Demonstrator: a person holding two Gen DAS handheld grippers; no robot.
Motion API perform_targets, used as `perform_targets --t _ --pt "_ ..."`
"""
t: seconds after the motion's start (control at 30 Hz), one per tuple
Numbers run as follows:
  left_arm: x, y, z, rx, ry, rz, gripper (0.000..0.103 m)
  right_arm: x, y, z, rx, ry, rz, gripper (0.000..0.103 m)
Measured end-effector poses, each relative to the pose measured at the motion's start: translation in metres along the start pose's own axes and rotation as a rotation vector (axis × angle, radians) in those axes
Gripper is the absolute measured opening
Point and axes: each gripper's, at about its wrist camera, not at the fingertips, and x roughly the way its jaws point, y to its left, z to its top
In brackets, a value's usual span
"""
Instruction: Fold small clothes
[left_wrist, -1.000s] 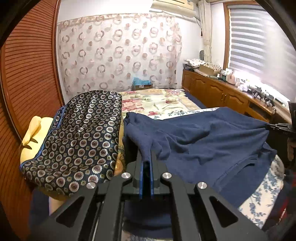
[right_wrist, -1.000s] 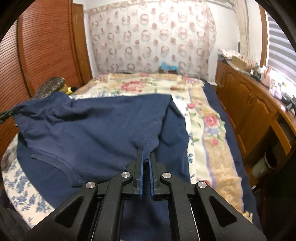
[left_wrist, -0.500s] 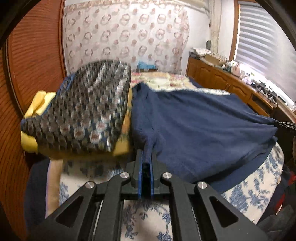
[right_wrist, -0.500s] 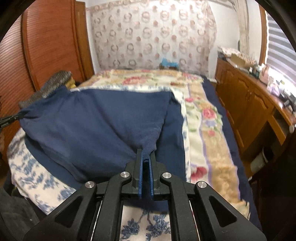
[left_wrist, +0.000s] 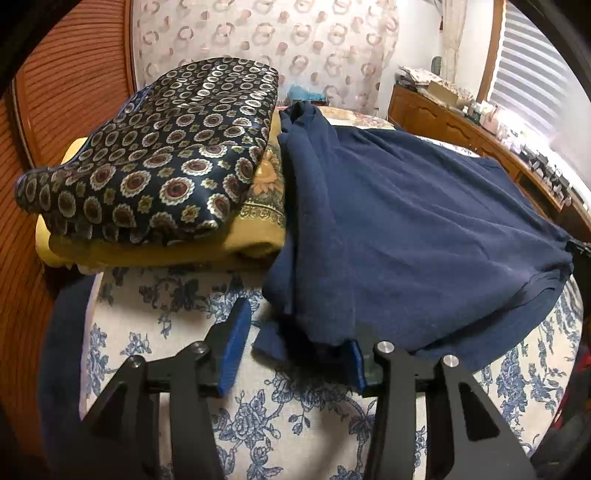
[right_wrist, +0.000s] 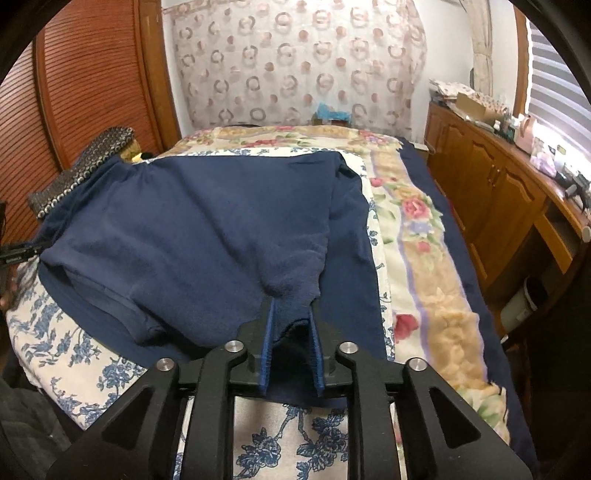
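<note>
A dark navy garment (right_wrist: 207, 236) of soft, slightly fuzzy knit lies spread across the bed, folded over on itself so that a double layer shows along its near edge, where a stitched hem (right_wrist: 110, 299) curves beneath the upper layer. Its surface is mostly smooth, with shallow creases running toward the near corners, and a narrower strip of the same cloth (right_wrist: 351, 221) lies flat along its right side. In the left wrist view the garment (left_wrist: 406, 229) rises at its far left edge against a stack of cushions, and its near corner droops in a loose bunch between the fingers of the left claw (left_wrist: 295, 354), which stands wide open; the cloth rests against the right blue pad (left_wrist: 357, 365) while the left pad is clear of it. The right claw (right_wrist: 291, 347) is partly spread, its blue pads apart, with a fold of the garment's near right corner sitting loosely between them (no pinch shows). Under the garment is a white sheet with blue flowers (right_wrist: 55, 332), and beyond it a floral bedspread (right_wrist: 417, 229). The cushion with a dark ring pattern (left_wrist: 166, 155) sits on a yellow one (left_wrist: 166, 251) just left of the garment. A wooden cabinet (right_wrist: 491, 192) runs along the right wall.
</note>
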Motion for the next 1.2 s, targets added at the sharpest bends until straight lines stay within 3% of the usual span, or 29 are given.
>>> perform_targets --t 0.17,0.3,0.37,0.4,0.43,0.5,0.63,0.87,1.2 --pt "0.001 -0.004 0.002 0.014 0.0 0.012 0.053 0.004 0.004 -0.003 -0.01 0.004 -0.027 0.036" --pt "0.0 -0.002 0.002 0.014 -0.014 0.012 0.053 0.004 0.005 -0.004 0.0 -0.005 -0.031 0.04" --pt "0.0 -0.004 0.002 0.02 -0.017 -0.01 0.04 0.002 0.005 -0.004 0.004 -0.016 -0.024 0.043" --pt "0.001 -0.006 0.004 0.021 -0.016 -0.039 0.021 0.001 0.005 -0.004 0.004 -0.019 -0.02 0.043" --pt "0.0 -0.007 0.004 0.012 -0.006 -0.067 0.013 0.0 0.006 -0.005 0.003 -0.022 -0.017 0.044" --pt "0.0 -0.008 0.006 0.004 0.008 -0.105 0.008 -0.001 0.007 -0.005 0.006 -0.03 -0.009 0.045" --pt "-0.021 -0.022 0.02 -0.003 -0.057 -0.218 0.007 -0.004 0.007 -0.008 0.021 -0.039 0.017 0.046" --pt "-0.057 -0.084 0.067 0.117 -0.163 -0.281 0.007 -0.011 0.003 -0.011 0.046 -0.057 0.008 0.052" --pt "-0.056 -0.207 0.125 0.328 -0.179 -0.4 0.007 -0.025 -0.001 -0.018 0.09 -0.099 0.058 0.054"
